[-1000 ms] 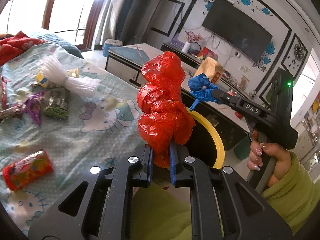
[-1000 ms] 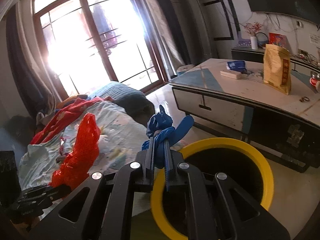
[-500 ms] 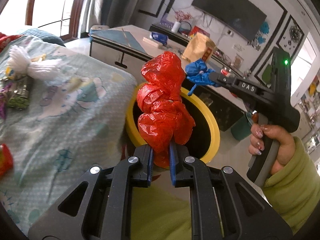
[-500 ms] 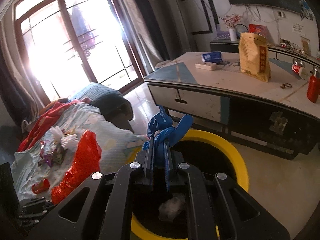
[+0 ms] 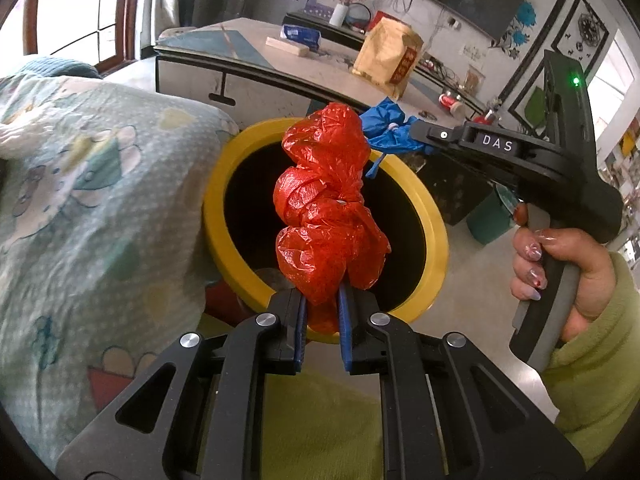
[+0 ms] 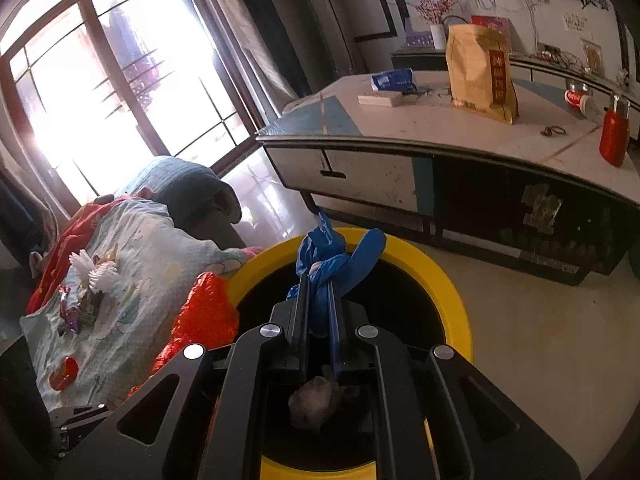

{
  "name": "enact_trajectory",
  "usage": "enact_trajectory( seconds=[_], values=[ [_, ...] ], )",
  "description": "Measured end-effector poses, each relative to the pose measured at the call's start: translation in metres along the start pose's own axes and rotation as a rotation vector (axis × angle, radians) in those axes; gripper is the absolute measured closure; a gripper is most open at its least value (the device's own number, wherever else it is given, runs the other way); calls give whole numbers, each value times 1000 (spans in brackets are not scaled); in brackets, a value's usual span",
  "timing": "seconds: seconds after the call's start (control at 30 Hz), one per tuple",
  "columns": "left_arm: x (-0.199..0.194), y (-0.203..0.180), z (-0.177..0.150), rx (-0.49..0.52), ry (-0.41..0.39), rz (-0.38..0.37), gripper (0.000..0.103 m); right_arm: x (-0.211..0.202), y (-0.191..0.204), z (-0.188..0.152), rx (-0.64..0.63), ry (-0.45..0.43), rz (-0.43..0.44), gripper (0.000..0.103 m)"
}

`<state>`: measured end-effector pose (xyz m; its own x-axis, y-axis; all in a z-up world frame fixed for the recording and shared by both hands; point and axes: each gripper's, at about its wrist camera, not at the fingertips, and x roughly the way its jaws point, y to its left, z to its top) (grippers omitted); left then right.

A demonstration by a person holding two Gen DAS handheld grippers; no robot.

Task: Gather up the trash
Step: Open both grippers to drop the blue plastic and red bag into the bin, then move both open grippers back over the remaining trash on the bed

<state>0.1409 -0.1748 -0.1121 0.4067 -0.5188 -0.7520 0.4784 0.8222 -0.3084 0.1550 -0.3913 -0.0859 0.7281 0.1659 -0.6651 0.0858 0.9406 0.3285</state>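
Bin [image 5: 434, 216], yellow-rimmed with a black inside, stands on the floor against the bed [image 5: 80, 200]. Left gripper [image 5: 322, 312] pinches a crumpled red bag [image 5: 324, 216] at its lower end; the bag stands up over the bin mouth. Right gripper [image 6: 319, 300] pinches a blue glove [image 6: 340, 260], also above the bin. A greyish wad [image 6: 310, 402] lies inside. Wrappers [image 6: 76, 304] and a white tassel [image 6: 94, 268] lie on the bed. A hand [image 5: 560, 276] in a green sleeve grips the right handle.
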Motion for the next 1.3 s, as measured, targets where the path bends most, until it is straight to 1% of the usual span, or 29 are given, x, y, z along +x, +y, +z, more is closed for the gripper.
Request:
enact_trajectory(
  seconds=[0.2,0.37,0.4,0.43,0.47,0.5,0.53,0.57,0.6,0.63,0.67,0.7,0.73,0.8,0.87,0.97,1.3],
  values=[
    [19,-8,7,35,49,-1,95,11,-8,-3,25,41,-4,95],
    [29,-11,11,42,55,7,94,16,-13,-4,44,62,4,94],
    [29,-10,12,38,52,9,90,17,-15,-4,47,65,6,94],
    [29,-10,13,32,43,14,81,17,-15,-3,50,65,6,92],
    [28,-10,13,28,35,18,74,17,-15,-3,53,62,6,85],
    [25,-9,14,22,21,20,60,16,-16,-2,56,59,8,77],
    [21,-7,15,15,0,16,52,15,-16,-1,60,54,11,74],
    [19,-6,14,9,-11,13,49,14,-16,-1,61,50,11,69],
    [15,-5,15,1,-25,9,41,13,-15,-1,60,44,9,65],
    [10,-4,15,-7,-44,10,31,11,-14,-1,58,41,8,64],
    [4,-3,15,-13,-67,14,26,10,-12,-1,54,35,9,61],
    [0,-2,15,-16,-83,14,17,8,-10,0,52,29,9,59],
    [-6,-1,15,-18,-107,12,11,7,-9,0,49,23,10,58],
    [-16,1,15,-21,-148,18,11,1,-4,2,41,0,17,52],
    [-22,0,16,-19,-168,30,11,-4,1,3,33,-17,23,50],
    [-34,1,15,-18,-203,49,11,-12,10,5,15,-45,34,44],
    [-69,13,16,-45,-310,94,11,-35,41,6,-51,-114,63,40]
  ],
)
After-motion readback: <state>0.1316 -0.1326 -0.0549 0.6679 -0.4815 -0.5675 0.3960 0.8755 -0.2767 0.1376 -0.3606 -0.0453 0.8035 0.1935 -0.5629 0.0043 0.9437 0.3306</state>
